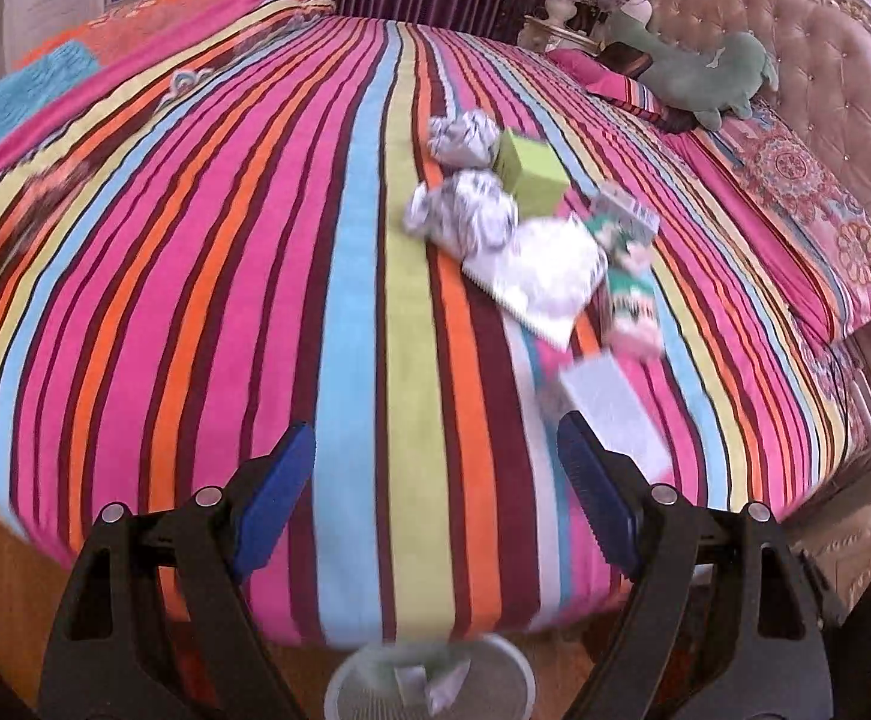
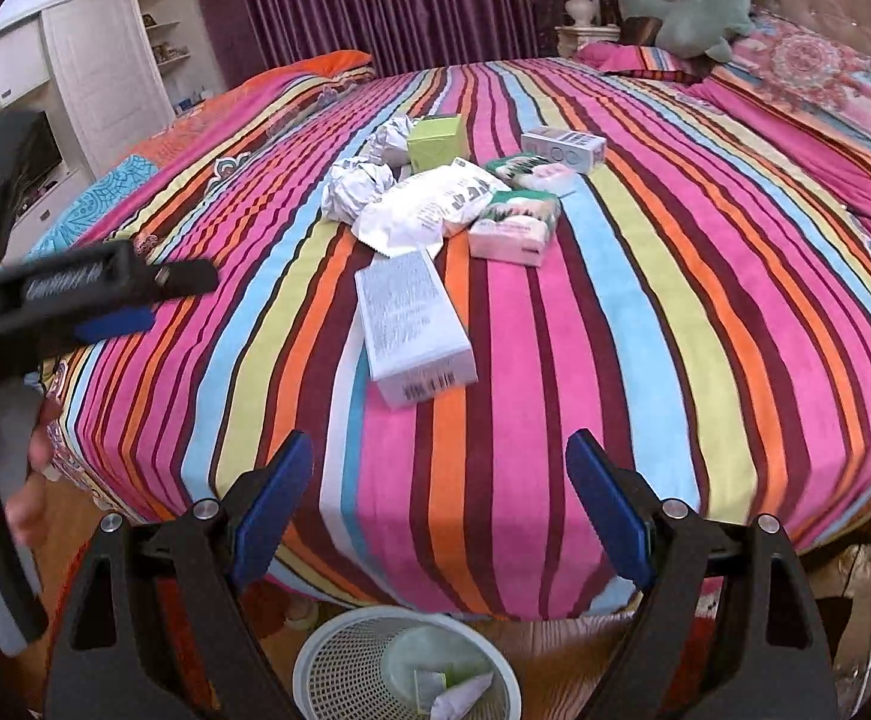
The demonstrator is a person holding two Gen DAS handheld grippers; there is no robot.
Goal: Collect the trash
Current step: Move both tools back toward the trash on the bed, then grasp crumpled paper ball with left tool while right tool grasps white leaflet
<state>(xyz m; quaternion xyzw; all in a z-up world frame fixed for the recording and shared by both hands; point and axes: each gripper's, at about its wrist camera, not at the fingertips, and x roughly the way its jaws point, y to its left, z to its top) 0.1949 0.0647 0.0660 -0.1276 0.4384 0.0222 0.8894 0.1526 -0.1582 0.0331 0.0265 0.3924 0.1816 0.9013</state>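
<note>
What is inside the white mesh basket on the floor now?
The white mesh basket holds a few pieces of trash: a crumpled white wrapper and something pale green. Its bottom is hidden by them and the picture's edge.

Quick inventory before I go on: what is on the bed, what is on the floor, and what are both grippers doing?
Crumpled paper balls: two, white, mid-bed, left of the pile.
Green box: one, lime, behind the paper.
Flat white pouch: one, centre of pile.
Large white box: one, nearest the bed's edge.
Tissue packs: two, green-pink, right of pouch.
Small printed box: one, white, far right of pile.
Plush toy: one, green, by the pillows.
Mesh bin: one, white, on the floor, scraps inside.
Left gripper: open, empty.
Right gripper: open, empty.
</note>
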